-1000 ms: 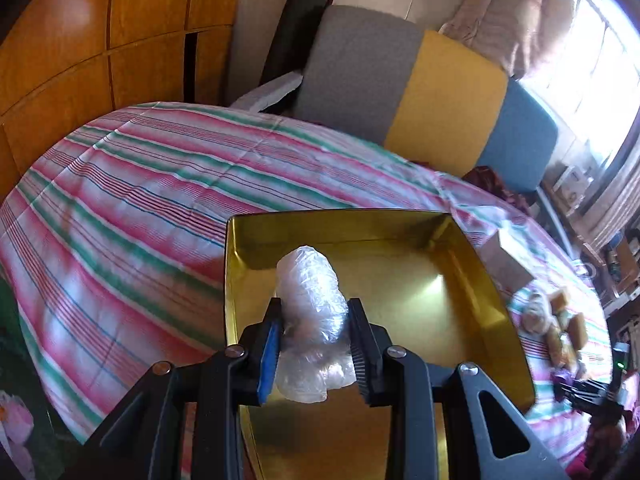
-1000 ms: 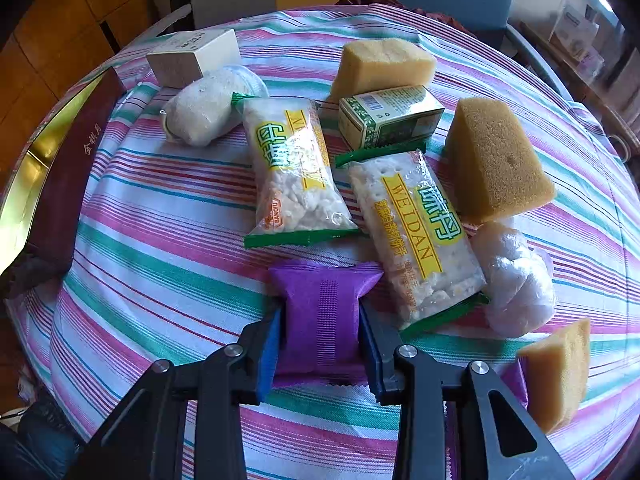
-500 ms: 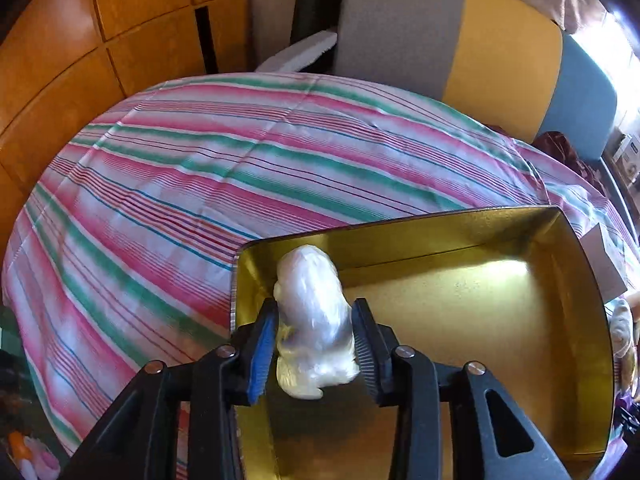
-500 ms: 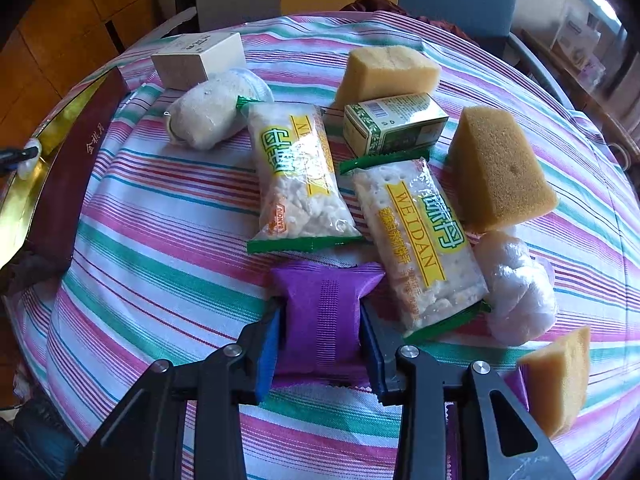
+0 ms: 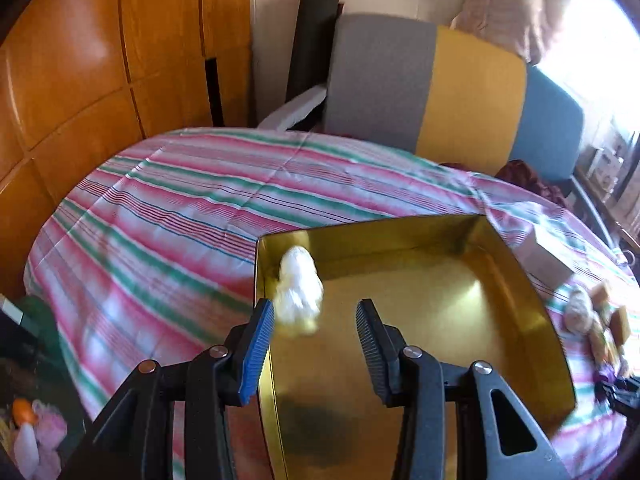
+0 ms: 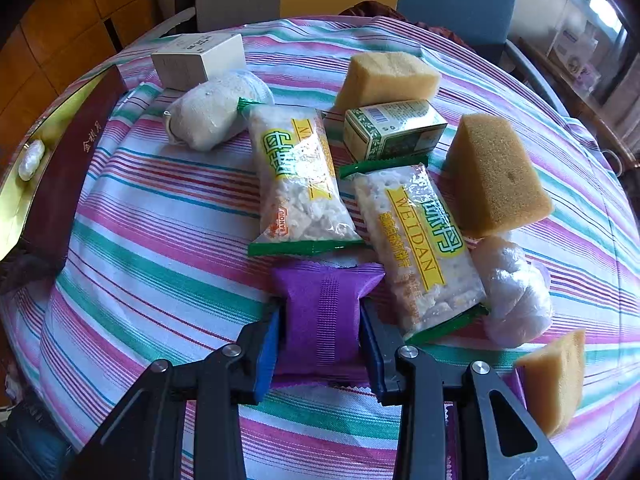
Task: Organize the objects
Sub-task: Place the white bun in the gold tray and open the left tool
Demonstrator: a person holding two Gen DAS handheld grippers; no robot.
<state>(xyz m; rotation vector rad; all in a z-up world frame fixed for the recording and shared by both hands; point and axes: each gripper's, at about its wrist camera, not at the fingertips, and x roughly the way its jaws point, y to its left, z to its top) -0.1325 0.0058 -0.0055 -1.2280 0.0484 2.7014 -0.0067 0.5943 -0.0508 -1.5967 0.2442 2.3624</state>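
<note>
My left gripper (image 5: 316, 332) hangs over the gold tray (image 5: 532, 304); its jaws are opening and grip nothing. The white plastic-wrapped bundle (image 5: 299, 290) lies in the tray just ahead of my left-hand finger (image 5: 256, 348), near the tray's far left corner, clear of both pads.

My right gripper (image 6: 322, 330) is clamped on the purple packet (image 6: 320, 312), both pads pressed against its sides. Directly ahead of it lie two clear snack packs (image 6: 298, 178) with green ends. Ahead and right of it are a green carton (image 6: 394, 128), yellow sponges (image 6: 498, 176) and a second wrapped bundle (image 6: 514, 290). All rest on the striped cloth (image 6: 152, 240).
</note>
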